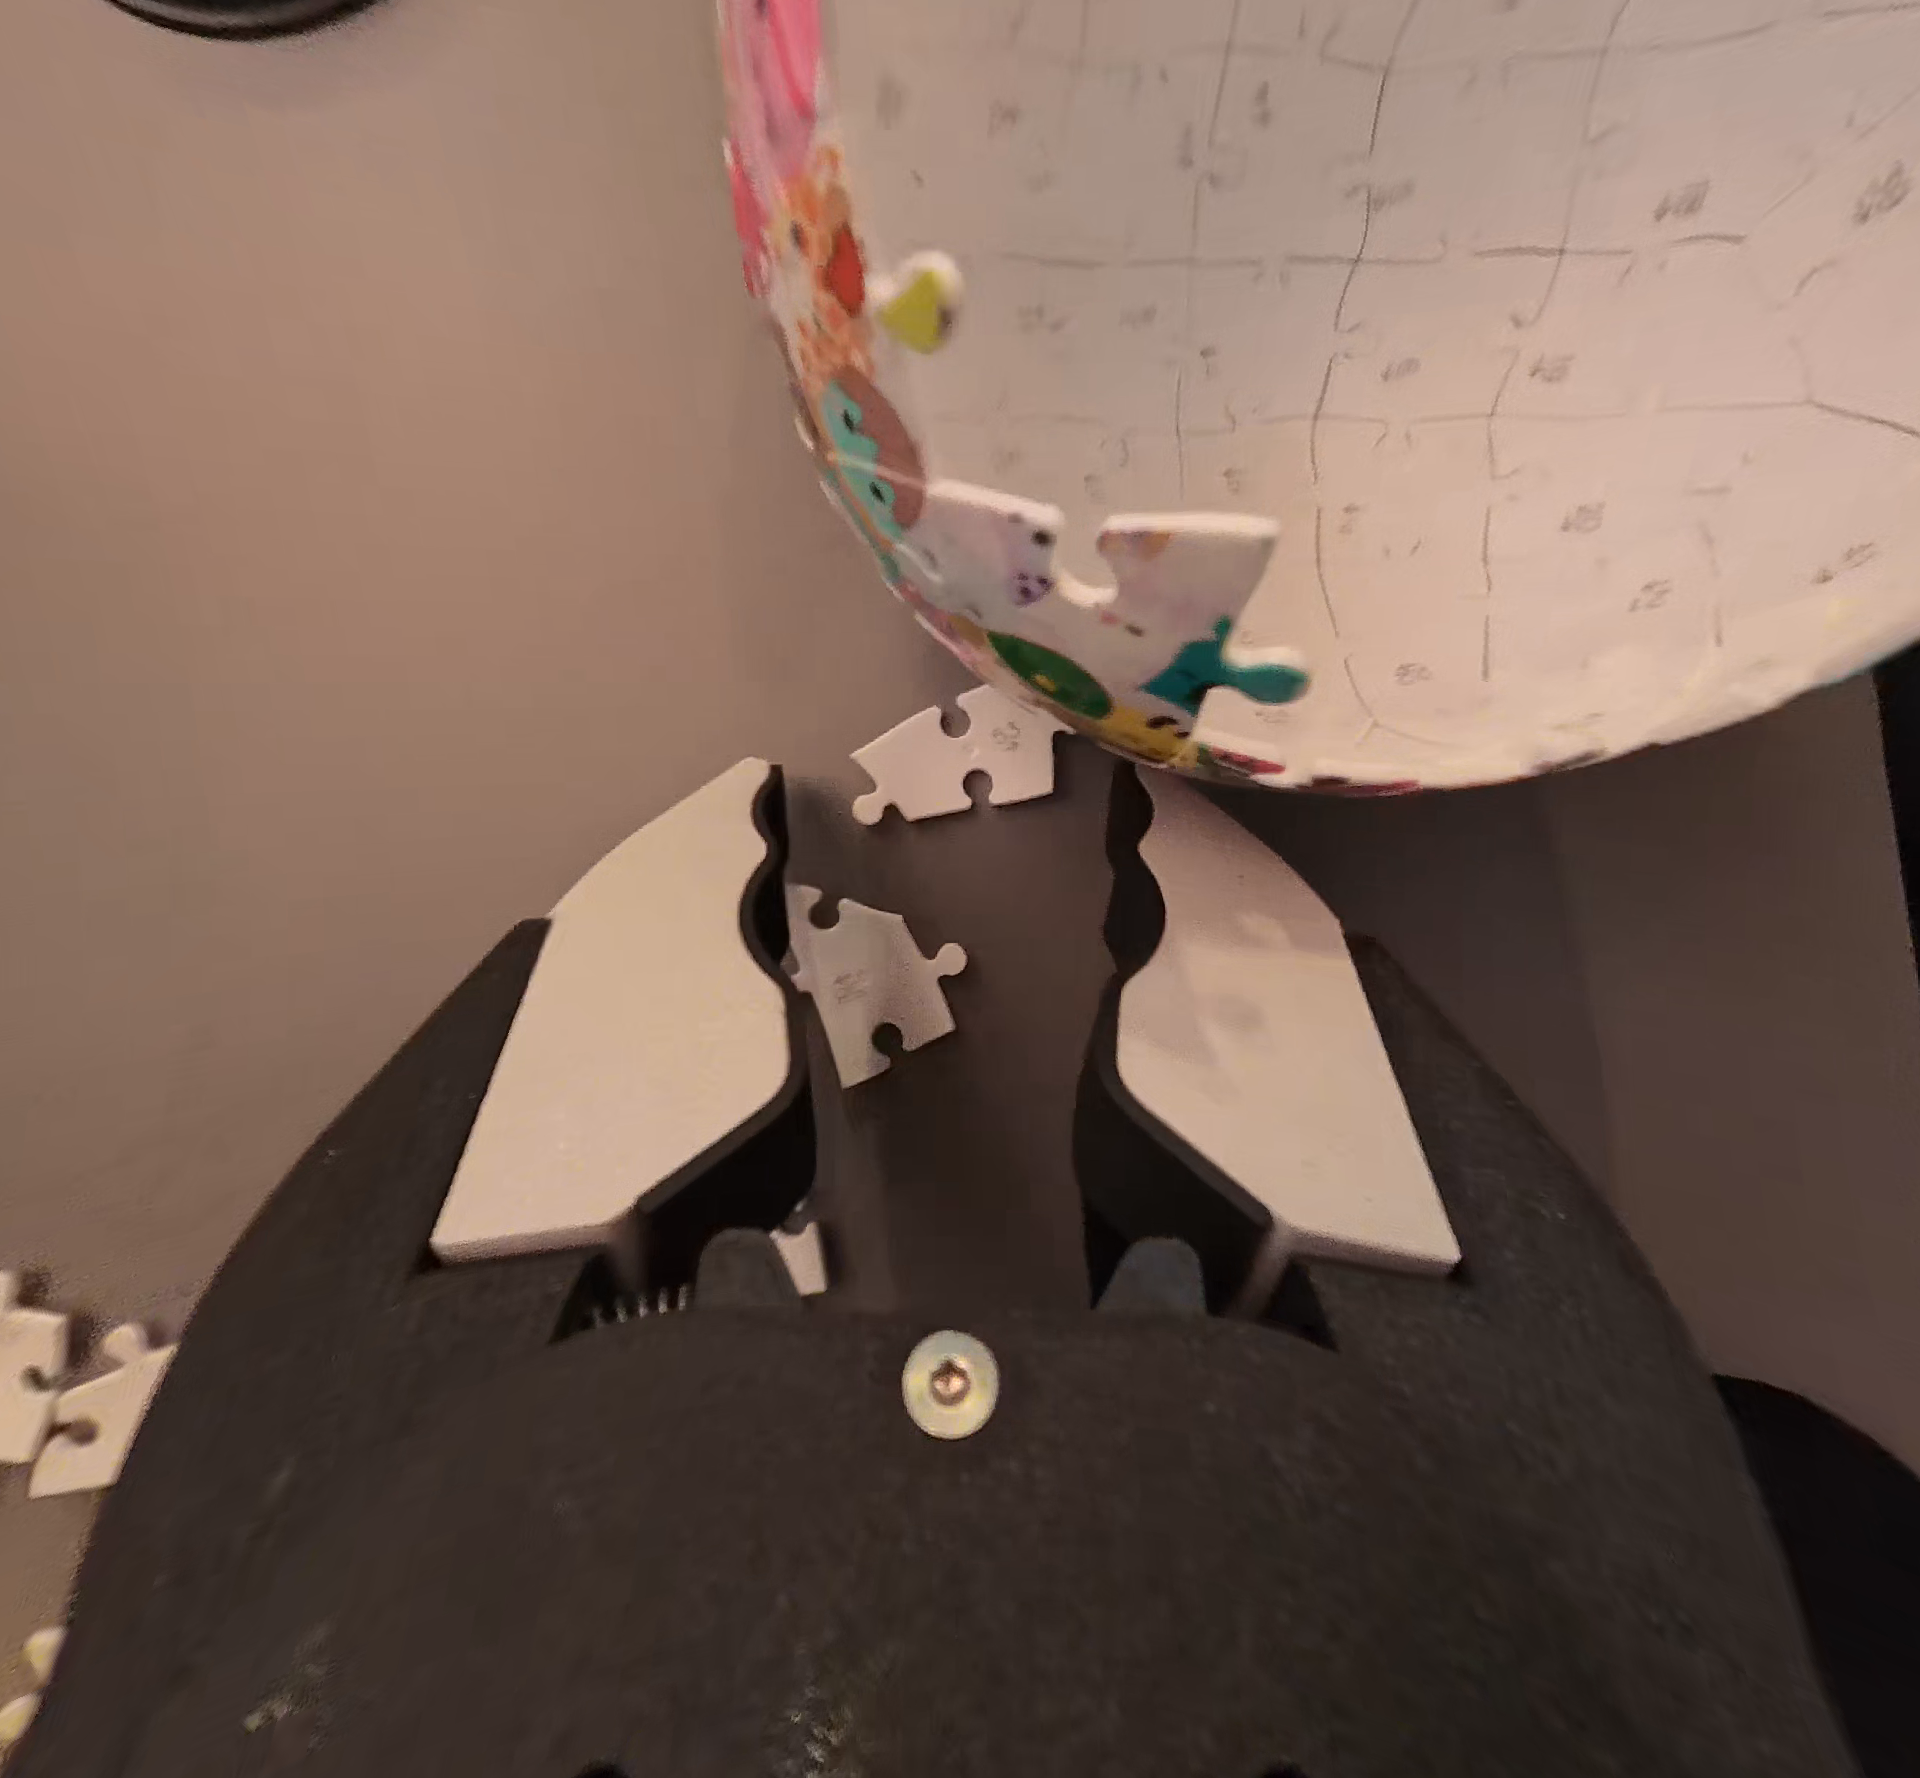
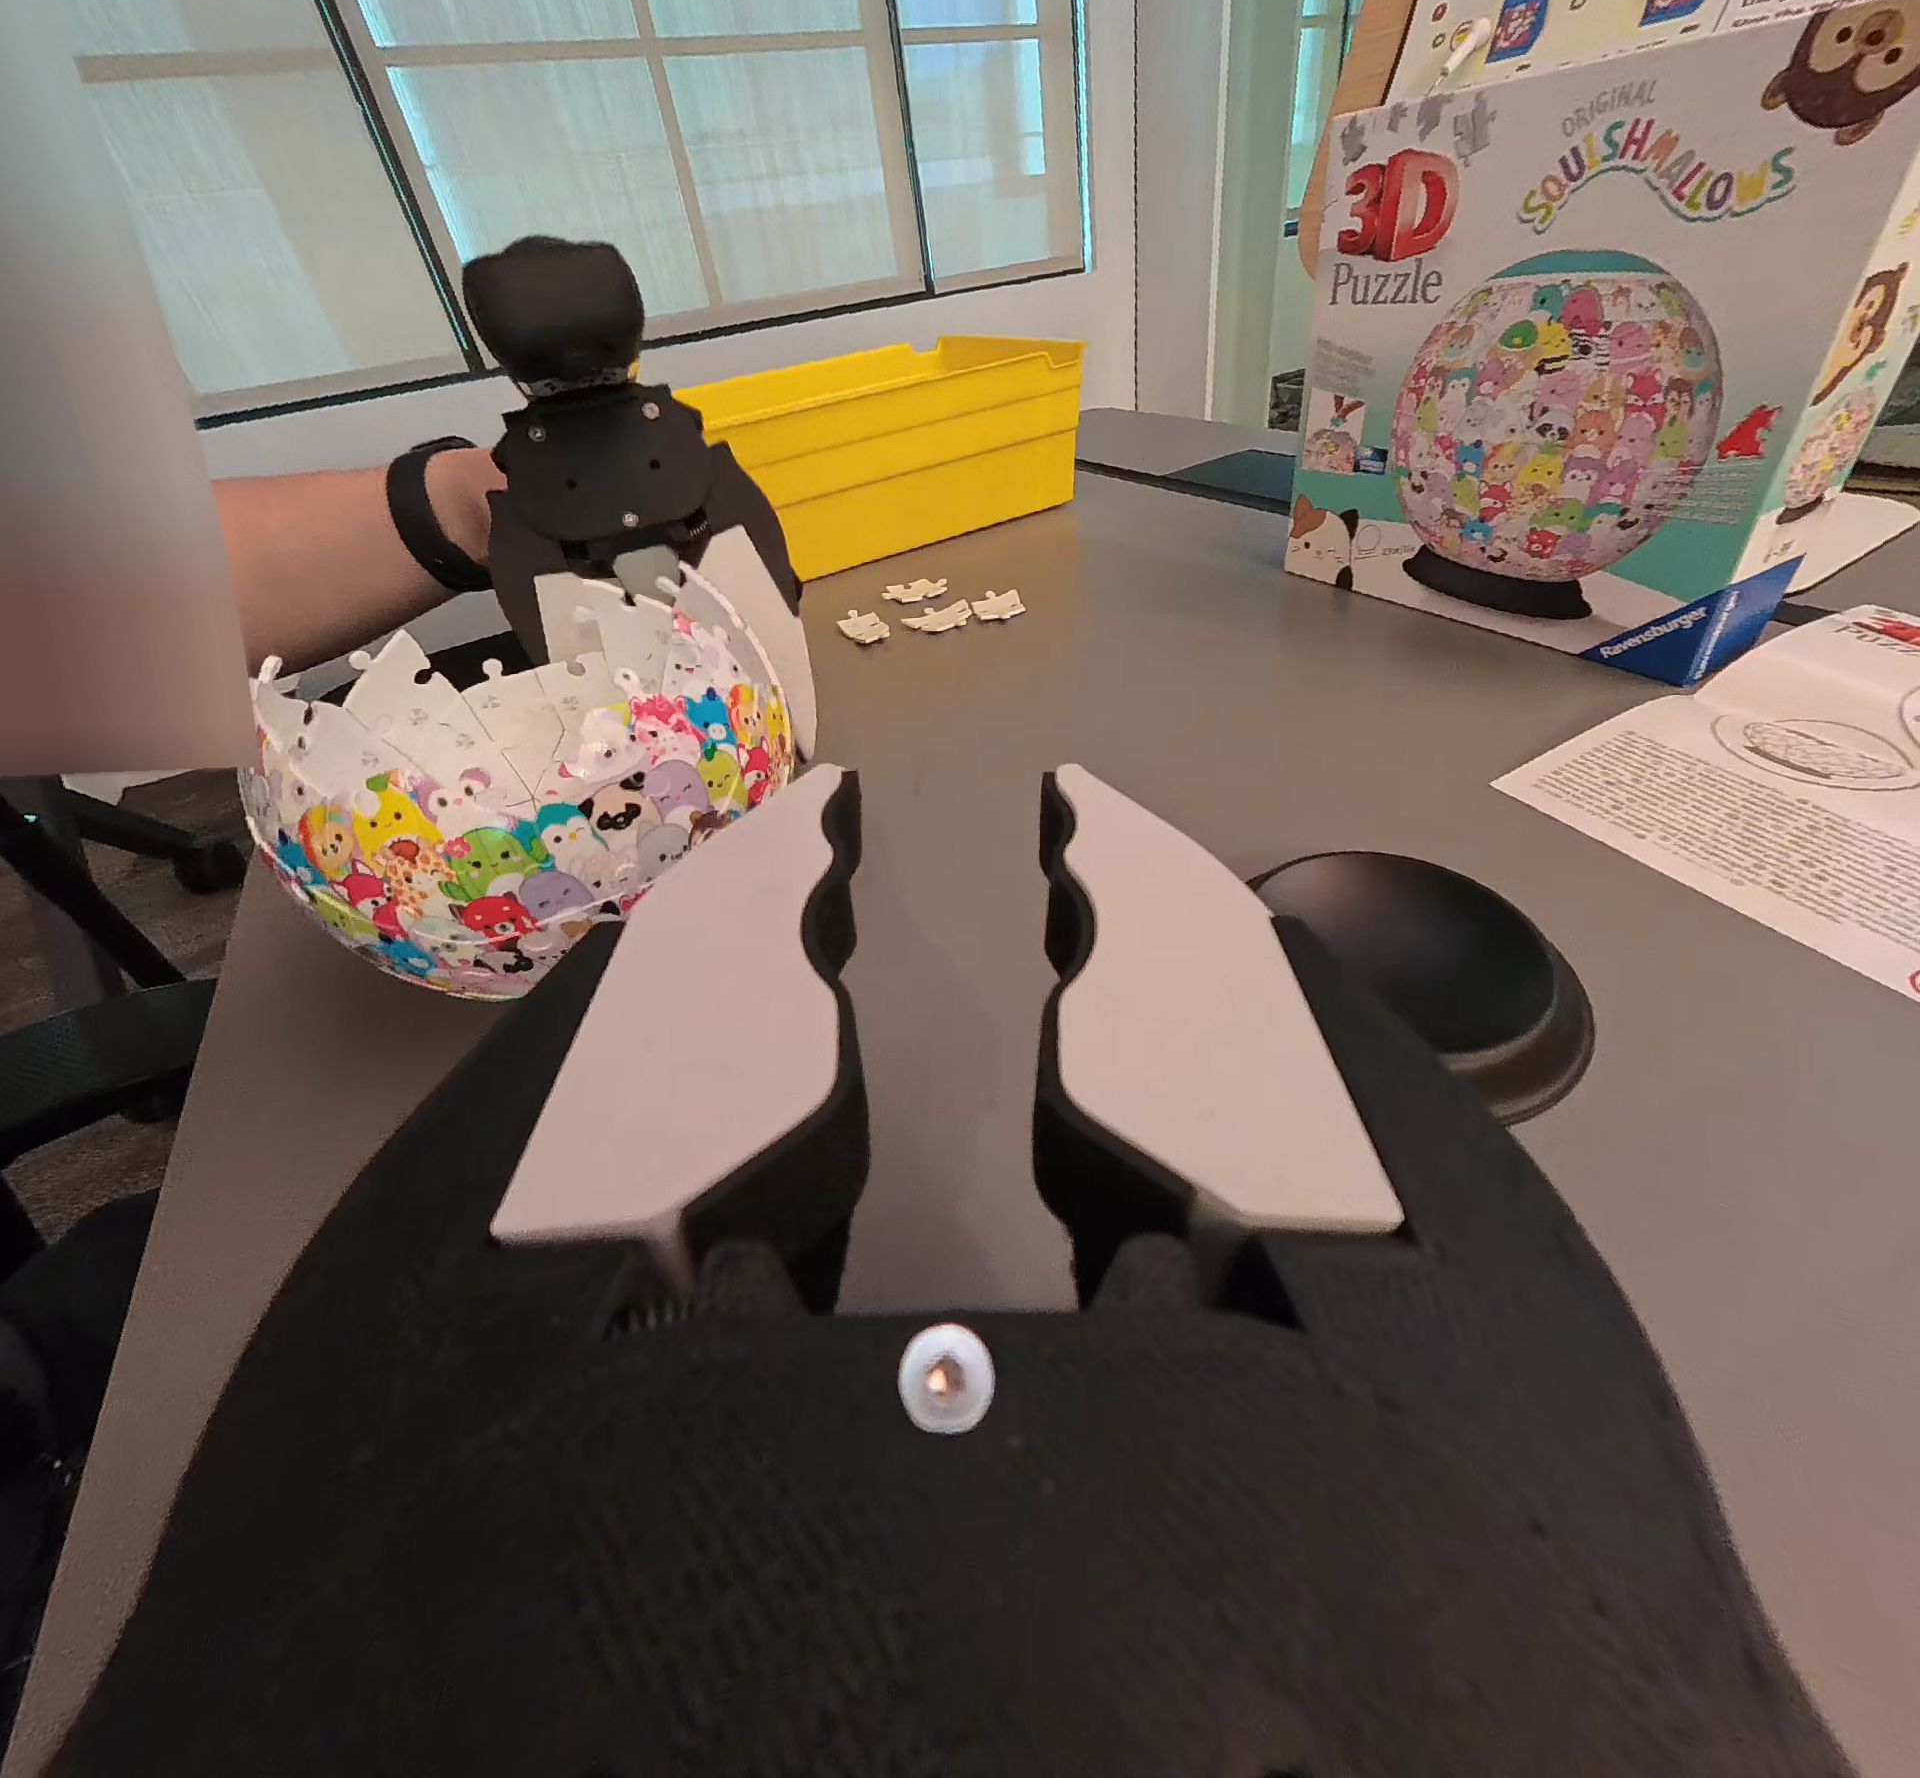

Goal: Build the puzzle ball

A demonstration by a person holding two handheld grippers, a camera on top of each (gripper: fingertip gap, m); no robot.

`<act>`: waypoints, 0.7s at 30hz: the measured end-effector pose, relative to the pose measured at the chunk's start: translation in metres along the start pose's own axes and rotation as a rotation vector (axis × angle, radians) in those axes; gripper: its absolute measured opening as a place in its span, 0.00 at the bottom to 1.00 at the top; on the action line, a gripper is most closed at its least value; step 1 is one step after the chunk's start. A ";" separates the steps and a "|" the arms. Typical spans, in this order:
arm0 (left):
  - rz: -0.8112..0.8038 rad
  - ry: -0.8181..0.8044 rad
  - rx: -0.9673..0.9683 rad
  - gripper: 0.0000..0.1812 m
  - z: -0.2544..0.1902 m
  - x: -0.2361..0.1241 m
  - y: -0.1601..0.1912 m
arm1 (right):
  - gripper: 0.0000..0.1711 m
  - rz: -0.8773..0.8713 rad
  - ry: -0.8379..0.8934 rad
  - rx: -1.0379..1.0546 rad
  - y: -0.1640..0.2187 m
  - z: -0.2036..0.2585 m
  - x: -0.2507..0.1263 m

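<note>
Spread and empty, the right gripper is hovering over open tabletop. Left gripper, fingers also spread, is hanging behind the half-built ball, partly hiding loose pieces. Ball's edge is running out of frame, blurred.

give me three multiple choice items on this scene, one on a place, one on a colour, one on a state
1. Where is the black stand?
A. inside the bin
B. on the table beside the right gripper
C. under the half-built ball

2. What colour is the bin?
A. yellow
B. blue
C. red

3. How is the left gripper?
A. shut on a piece
B. open, holding nothing
C. out of view

Answers: 1 B, it sits on bare table. 2 A, plainly yellow. 3 B, its fingers stand apart over loose pieces.
</note>
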State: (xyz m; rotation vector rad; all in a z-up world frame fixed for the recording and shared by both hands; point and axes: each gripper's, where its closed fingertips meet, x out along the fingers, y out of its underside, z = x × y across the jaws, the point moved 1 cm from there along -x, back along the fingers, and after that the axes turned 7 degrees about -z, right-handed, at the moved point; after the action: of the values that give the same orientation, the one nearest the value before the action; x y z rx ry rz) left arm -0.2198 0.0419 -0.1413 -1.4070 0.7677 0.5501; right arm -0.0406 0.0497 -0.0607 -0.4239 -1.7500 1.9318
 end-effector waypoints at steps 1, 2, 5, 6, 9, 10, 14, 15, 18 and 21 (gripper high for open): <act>0.013 -0.001 0.010 0.33 0.001 0.003 0.003 | 0.20 0.001 0.001 0.002 0.000 0.000 0.000; 0.002 -0.006 0.022 0.33 0.002 0.005 0.002 | 0.20 0.003 0.000 0.006 0.001 0.000 0.000; -0.019 0.006 0.030 0.27 0.005 0.006 0.000 | 0.20 -0.002 0.000 0.011 0.000 0.000 -0.001; -0.017 0.016 0.033 0.24 0.004 0.006 0.001 | 0.20 -0.004 0.000 0.011 0.000 0.000 -0.001; -0.013 0.013 0.036 0.21 0.004 0.006 0.002 | 0.20 -0.011 -0.005 0.017 -0.001 0.001 -0.002; -0.008 0.002 0.033 0.21 0.005 0.005 0.002 | 0.20 -0.012 -0.007 0.016 -0.002 0.001 -0.002; -0.017 -0.123 0.060 0.21 0.021 -0.002 0.004 | 0.20 -0.010 -0.015 0.013 -0.002 0.003 -0.002; -0.035 -0.158 0.059 0.21 0.026 -0.006 0.002 | 0.20 -0.009 -0.017 0.013 -0.002 0.003 -0.002; -0.106 -0.270 0.036 0.21 0.040 -0.025 -0.004 | 0.20 -0.007 -0.011 0.009 -0.002 0.002 -0.001; -0.170 -0.448 0.044 0.21 0.054 -0.058 -0.015 | 0.19 -0.008 0.022 0.019 -0.009 -0.006 0.003</act>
State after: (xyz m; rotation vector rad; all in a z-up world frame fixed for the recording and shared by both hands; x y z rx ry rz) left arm -0.2384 0.0996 -0.0883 -1.2321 0.2969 0.6798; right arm -0.0386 0.0571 -0.0519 -0.4295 -1.7159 1.9294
